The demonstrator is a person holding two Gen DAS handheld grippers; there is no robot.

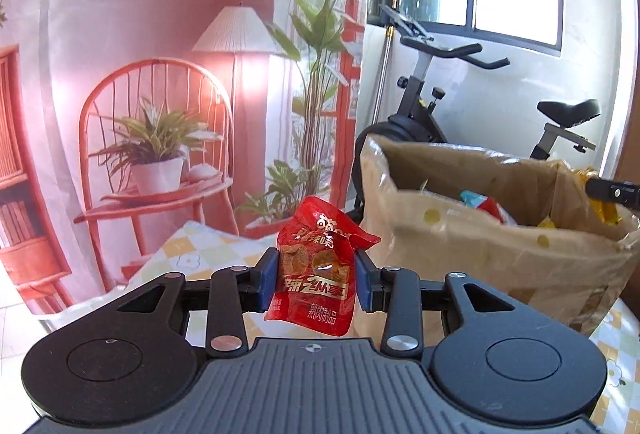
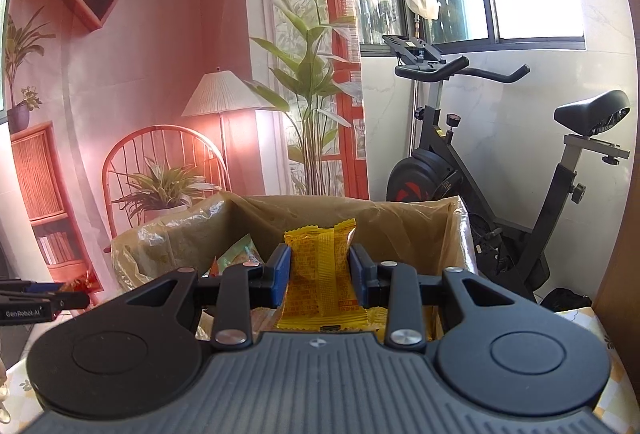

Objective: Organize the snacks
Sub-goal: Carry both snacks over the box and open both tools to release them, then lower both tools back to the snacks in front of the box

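The red snack packet [image 1: 314, 266] is glossy plastic film, creased and shiny; the yellow snack packet [image 2: 322, 274] is matt-looking plastic wrap with a crimped, ribbed seam down its middle. The box [image 1: 480, 246] is brown cardboard covered in crinkled, glossy clear film; the tablecloth [image 1: 192, 254] looks like smooth checked cloth. The blue gripper pads [image 1: 269, 280] look matt and rubbery; their black arms are smooth plastic with bright metal rivets.

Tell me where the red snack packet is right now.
In the left wrist view, the red snack packet hangs pinched in the left gripper, above the table and left of the open brown bag.
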